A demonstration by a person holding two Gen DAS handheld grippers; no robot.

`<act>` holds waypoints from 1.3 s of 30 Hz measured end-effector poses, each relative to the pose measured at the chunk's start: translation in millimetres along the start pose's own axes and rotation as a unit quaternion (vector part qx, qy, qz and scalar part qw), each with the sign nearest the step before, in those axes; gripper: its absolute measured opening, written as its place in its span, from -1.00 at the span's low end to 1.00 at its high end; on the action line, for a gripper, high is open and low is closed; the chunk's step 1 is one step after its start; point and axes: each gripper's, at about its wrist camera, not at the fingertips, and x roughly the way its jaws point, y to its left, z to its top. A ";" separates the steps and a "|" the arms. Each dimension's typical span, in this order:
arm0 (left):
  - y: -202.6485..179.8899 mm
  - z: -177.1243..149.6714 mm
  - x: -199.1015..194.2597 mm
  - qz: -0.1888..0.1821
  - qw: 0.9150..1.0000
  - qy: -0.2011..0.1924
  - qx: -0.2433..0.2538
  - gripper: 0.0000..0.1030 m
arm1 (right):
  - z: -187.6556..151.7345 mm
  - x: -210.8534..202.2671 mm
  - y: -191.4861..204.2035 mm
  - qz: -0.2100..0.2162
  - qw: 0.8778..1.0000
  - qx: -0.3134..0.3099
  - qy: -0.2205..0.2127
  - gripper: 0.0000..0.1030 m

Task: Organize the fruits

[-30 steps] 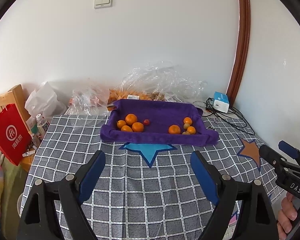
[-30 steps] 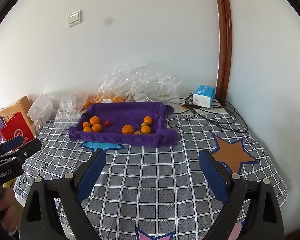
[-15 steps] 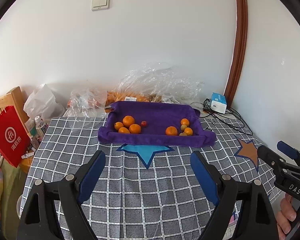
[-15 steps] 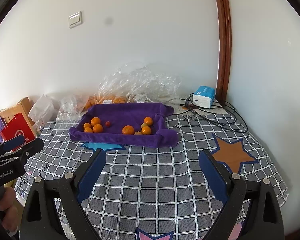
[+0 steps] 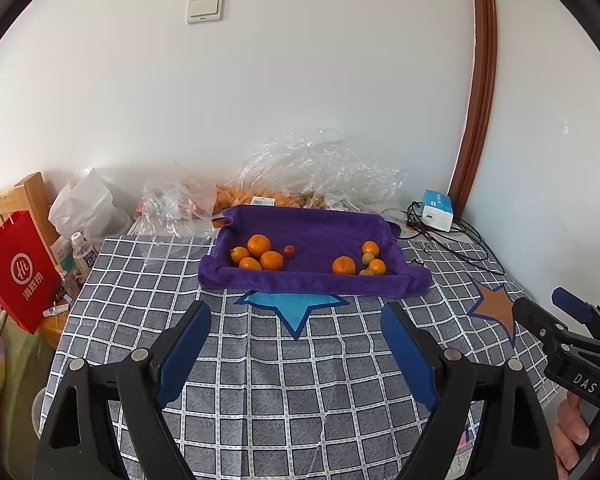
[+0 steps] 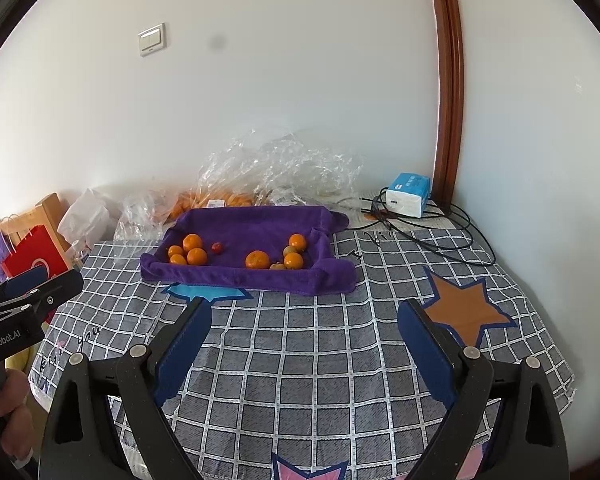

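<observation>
A red paper bag (image 5: 14, 270) is seen at the table's left edge. Over the checked tablecloth (image 5: 300, 380), the left gripper (image 5: 296, 344) is held with jaws spread wide, nothing between them. Farther back, oranges (image 5: 260, 256) and smaller fruits (image 5: 370, 260) are gathered in two clusters inside the purple towel-lined tray (image 5: 312, 282). The right gripper (image 6: 304, 336) is likewise held released and empty.

Seven oranges (image 5: 259, 245), two greenish fruits (image 5: 368, 258), one red fruit (image 5: 289, 251).
</observation>
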 end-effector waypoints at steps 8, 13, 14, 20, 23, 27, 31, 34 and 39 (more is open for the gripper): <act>0.9 0.8 -1.0 0.001 1.000 0.000 -0.003 0.67 | 0.6 -0.5 -0.1 0.001 1.000 0.001 0.000 0.81; 2.5 1.0 -1.3 0.000 1.000 -0.001 -0.004 0.67 | 0.2 -0.4 1.4 0.001 1.000 -0.003 0.001 0.81; 2.7 1.0 -1.6 0.001 1.000 -0.002 -0.003 0.67 | 0.0 -0.2 1.9 0.001 1.000 -0.004 0.002 0.81; 4.5 0.9 -2.3 0.003 1.000 -0.003 -0.003 0.67 | -1.1 1.5 2.7 0.002 1.000 -0.002 0.004 0.81; 5.8 0.4 -3.5 0.003 1.000 -0.003 -0.004 0.67 | -1.3 1.5 3.6 0.002 1.000 -0.004 0.005 0.81; 7.1 0.5 -3.8 0.003 1.000 -0.003 -0.004 0.68 | -0.8 1.8 4.5 0.002 1.000 -0.005 0.005 0.81; 7.0 0.9 -2.9 0.003 1.000 -0.004 -0.002 0.69 | -0.1 2.6 6.6 0.002 1.000 -0.008 0.006 0.81; 6.7 0.9 -2.3 0.003 1.000 -0.005 -0.002 0.69 | 0.1 3.4 6.6 0.003 1.000 -0.008 0.007 0.81; 7.5 1.5 3.1 0.001 1.000 -0.004 0.001 0.71 | -0.9 8.2 7.7 0.004 1.000 -0.010 0.012 0.81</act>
